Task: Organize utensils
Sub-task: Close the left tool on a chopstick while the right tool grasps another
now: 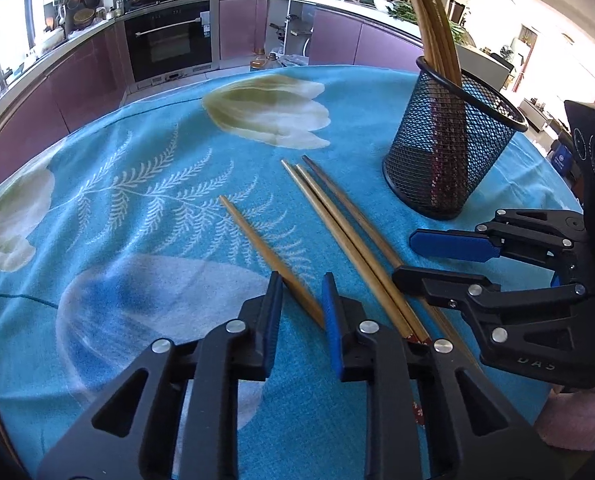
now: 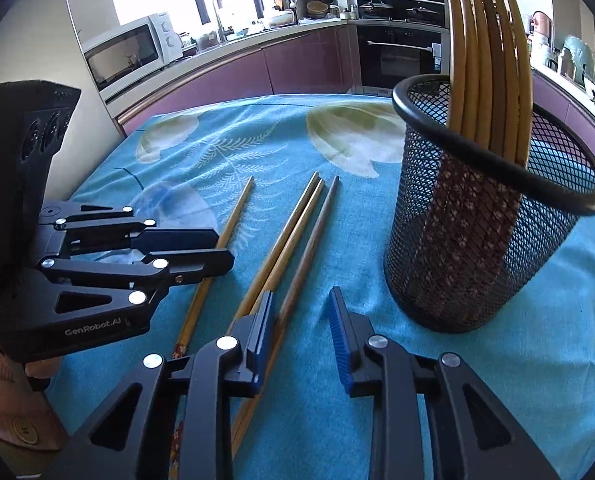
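Several loose wooden chopsticks lie on the blue flowered tablecloth [image 1: 145, 208]. My left gripper [image 1: 301, 284] is open, and a single chopstick [image 1: 257, 240] runs slantwise through the gap between its blue pads. The right wrist view shows the left gripper [image 2: 223, 249] low over that chopstick [image 2: 237, 208]. My right gripper [image 2: 301, 300] is open too. A darker chopstick [image 2: 317, 224] passes just inside its left pad, and a close pair [image 2: 293, 220] runs under that finger. A black mesh cup [image 2: 477, 240] holding several upright chopsticks [image 2: 485, 60] stands to the right of both grippers; it is also visible from the left wrist [image 1: 453, 152].
The table's far edge [image 1: 257, 70] gives way to purple kitchen cabinets and an oven [image 1: 169, 40]. A microwave [image 2: 129, 52] sits on the counter. A hand [image 2: 37, 368] and a pink sleeve [image 1: 569, 420] hold the grippers at the near edge.
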`<control>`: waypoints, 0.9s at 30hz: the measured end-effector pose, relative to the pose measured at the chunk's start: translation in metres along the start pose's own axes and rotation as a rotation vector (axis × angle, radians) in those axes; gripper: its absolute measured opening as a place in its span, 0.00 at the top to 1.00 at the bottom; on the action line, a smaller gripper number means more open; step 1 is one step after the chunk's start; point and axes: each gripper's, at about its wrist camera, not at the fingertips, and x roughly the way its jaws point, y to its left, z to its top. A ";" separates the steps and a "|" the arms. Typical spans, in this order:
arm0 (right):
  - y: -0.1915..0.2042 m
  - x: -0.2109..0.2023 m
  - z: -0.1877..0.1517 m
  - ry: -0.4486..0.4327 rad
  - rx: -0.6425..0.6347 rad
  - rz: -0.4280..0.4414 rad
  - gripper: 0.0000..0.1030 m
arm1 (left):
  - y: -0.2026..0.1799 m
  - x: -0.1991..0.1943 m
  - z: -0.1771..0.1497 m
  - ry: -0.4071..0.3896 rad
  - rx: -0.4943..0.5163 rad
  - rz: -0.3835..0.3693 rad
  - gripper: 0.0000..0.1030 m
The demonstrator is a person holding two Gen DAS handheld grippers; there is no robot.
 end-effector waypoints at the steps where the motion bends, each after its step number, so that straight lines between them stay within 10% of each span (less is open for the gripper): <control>1: 0.000 0.001 0.001 0.000 0.004 0.000 0.77 | 0.000 -0.001 -0.001 0.001 -0.005 -0.003 0.79; 7: -0.008 0.000 0.000 -0.005 0.062 0.052 0.92 | 0.000 -0.001 -0.001 -0.002 -0.018 0.000 0.82; 27: -0.009 -0.012 -0.007 -0.001 0.064 0.119 0.94 | -0.007 -0.008 -0.011 0.003 -0.032 -0.071 0.93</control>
